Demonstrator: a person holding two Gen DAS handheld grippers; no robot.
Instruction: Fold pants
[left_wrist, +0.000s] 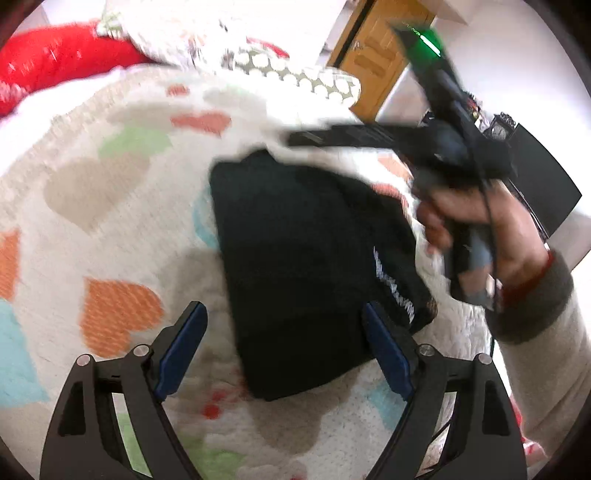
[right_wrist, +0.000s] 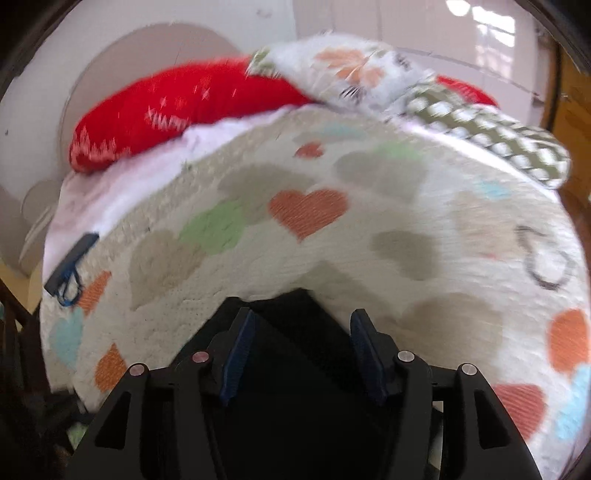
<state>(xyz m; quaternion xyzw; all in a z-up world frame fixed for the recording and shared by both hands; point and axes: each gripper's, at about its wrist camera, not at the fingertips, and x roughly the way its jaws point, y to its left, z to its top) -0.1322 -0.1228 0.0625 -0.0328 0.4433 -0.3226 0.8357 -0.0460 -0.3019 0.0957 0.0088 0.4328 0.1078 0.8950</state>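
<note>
The black pants (left_wrist: 306, 251) lie folded into a compact rectangle on the heart-patterned bedspread (left_wrist: 110, 206), with white lettering near their right edge. My left gripper (left_wrist: 284, 314) is open above their near end, fingers on either side, holding nothing. The right gripper's body (left_wrist: 454, 147) shows in the left wrist view, held in a hand above the pants' far right side. In the right wrist view the right gripper (right_wrist: 303, 325) is open and empty, with the black pants (right_wrist: 295, 369) below and between its fingers.
A red pillow (right_wrist: 177, 118), a floral pillow (right_wrist: 347, 74) and a dotted cushion (right_wrist: 491, 129) lie at the head of the bed. A small dark object with blue cord (right_wrist: 72, 266) sits at the bed's left edge. A wooden door (left_wrist: 376, 62) stands beyond.
</note>
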